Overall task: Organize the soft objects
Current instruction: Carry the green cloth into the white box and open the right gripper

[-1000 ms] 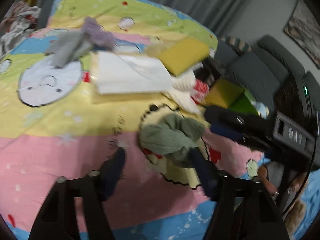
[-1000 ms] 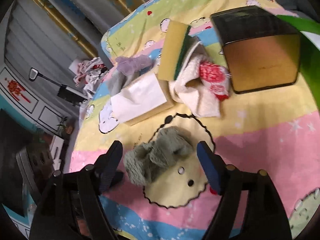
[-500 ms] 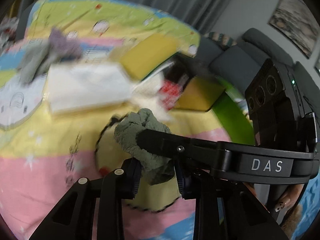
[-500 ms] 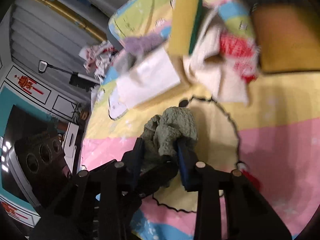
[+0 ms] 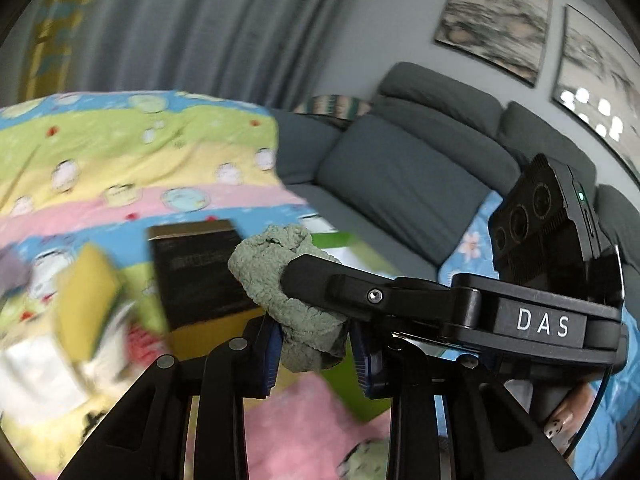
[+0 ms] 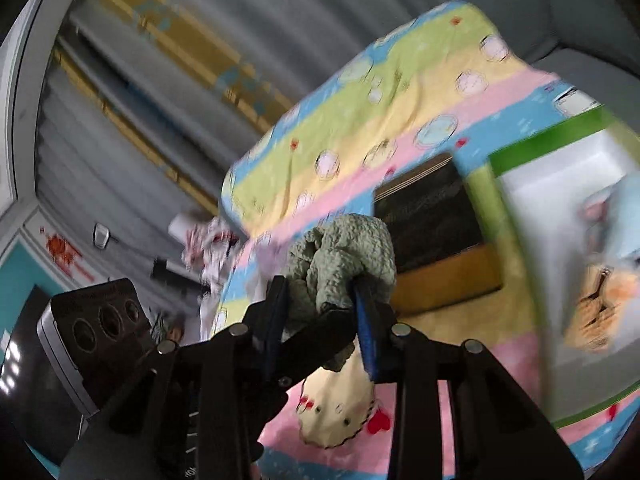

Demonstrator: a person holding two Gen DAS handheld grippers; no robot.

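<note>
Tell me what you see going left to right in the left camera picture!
Yellow sponge → black box → green sock held by both grippers → grey sofa → wall pictures.

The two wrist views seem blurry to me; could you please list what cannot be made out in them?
- Left wrist view: the sponge and the pale cloths below it are smeared by motion blur.
- Left wrist view: the lower part of the green cloth is hidden by the right tongs crossing in front.
- Right wrist view: the box at the right edge is blurred, its print unreadable.
- Right wrist view: the left tongs are mostly covered by the right one's fingers.
</note>
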